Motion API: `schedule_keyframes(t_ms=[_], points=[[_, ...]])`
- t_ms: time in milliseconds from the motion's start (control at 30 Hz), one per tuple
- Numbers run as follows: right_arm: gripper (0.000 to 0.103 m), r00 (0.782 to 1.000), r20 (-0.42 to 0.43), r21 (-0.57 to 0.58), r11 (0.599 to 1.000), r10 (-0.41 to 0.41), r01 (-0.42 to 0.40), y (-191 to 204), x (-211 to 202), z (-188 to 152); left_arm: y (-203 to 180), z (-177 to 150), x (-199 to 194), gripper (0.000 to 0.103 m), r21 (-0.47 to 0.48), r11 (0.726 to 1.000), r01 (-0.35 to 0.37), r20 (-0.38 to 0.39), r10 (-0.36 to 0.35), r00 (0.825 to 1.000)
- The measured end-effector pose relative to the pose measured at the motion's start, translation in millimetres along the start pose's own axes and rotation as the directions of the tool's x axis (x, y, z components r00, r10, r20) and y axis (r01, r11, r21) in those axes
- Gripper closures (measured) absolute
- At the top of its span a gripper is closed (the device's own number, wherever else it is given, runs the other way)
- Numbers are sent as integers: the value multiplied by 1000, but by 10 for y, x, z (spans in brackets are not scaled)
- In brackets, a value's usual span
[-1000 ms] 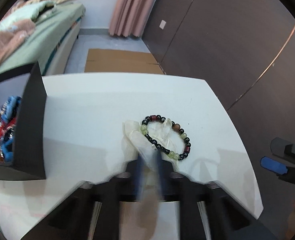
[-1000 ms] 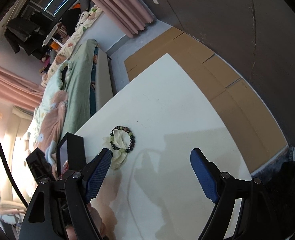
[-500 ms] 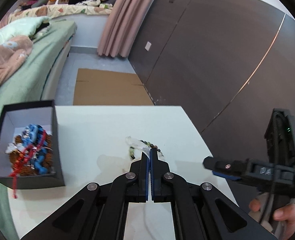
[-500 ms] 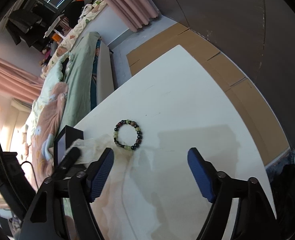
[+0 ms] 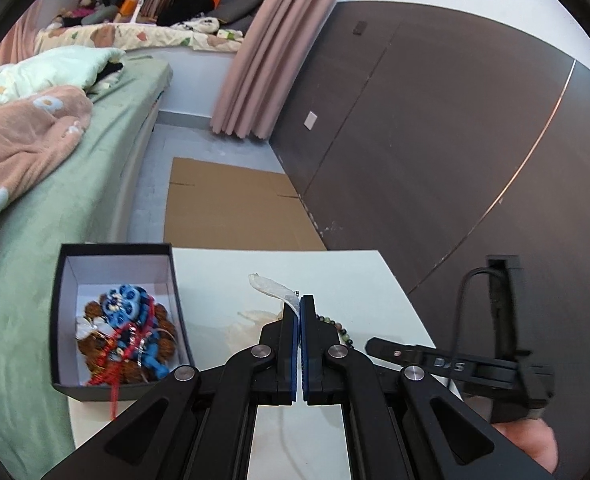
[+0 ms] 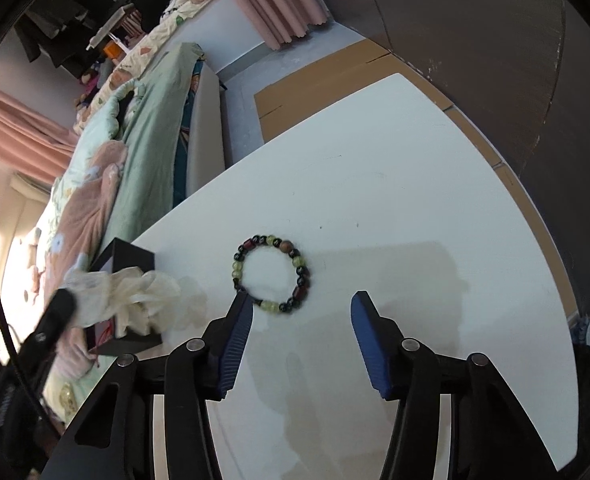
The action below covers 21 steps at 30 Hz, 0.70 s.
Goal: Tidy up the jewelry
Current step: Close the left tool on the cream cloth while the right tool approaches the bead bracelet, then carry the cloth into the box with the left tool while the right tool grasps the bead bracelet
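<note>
A bead bracelet (image 6: 273, 274) of green, black and red beads lies on the white table (image 6: 395, 184), just beyond my open right gripper (image 6: 301, 310). A few of its beads (image 5: 337, 326) show in the left wrist view. My left gripper (image 5: 299, 306) is shut on a cream sheer pouch (image 5: 273, 290) and holds it above the table. In the right wrist view the pouch (image 6: 135, 296) hangs in front of the black jewelry box (image 6: 129, 262). The box (image 5: 115, 316) holds a tangle of blue, red and brown jewelry (image 5: 127, 338).
A bed with green and pink bedding (image 5: 55, 152) runs along the table's left side. Flattened cardboard (image 5: 231, 208) lies on the floor beyond the table. A dark wall (image 5: 435, 140) stands to the right. The right gripper's body (image 5: 455, 368) shows in the left wrist view.
My left gripper has lifted the pouch off the table, away from the bracelet, and moved left toward the box. My right gripper has moved closer to the bracelet.
</note>
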State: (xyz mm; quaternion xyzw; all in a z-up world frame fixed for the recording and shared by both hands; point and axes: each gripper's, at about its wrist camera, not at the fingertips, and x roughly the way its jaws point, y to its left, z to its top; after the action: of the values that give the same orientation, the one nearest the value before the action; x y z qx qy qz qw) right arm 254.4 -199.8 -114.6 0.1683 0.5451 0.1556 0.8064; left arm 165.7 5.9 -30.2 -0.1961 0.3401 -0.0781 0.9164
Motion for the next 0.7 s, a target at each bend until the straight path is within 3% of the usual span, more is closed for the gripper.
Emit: schedule_keyframes(t_ms=[167, 433, 500, 533, 567, 700], points=[[63, 999, -1, -26, 999, -34, 34, 79, 131, 51, 100, 84, -62, 103, -14, 1000, 1, 18, -1, 1000], [65, 980, 18, -122, 973, -196, 197, 268, 325, 58, 269, 220, -167, 103, -50, 999, 8, 46, -6, 999], [73, 970, 32, -161, 956, -243, 245, 337, 339, 35, 306, 235, -224, 103, -57, 998, 3, 60, 1, 998], [87, 961, 43, -180, 944, -273, 276, 364, 340, 15, 328, 246, -255, 103, -61, 998, -3, 67, 7, 998], [93, 957, 43, -191, 938, -286, 289, 378, 342, 3, 348, 253, -282, 103, -64, 998, -7, 72, 11, 997], [93, 971, 28, -180, 954, -239, 240, 366, 276, -15, 457, 270, -399, 103, -81, 996, -33, 92, 40, 995]])
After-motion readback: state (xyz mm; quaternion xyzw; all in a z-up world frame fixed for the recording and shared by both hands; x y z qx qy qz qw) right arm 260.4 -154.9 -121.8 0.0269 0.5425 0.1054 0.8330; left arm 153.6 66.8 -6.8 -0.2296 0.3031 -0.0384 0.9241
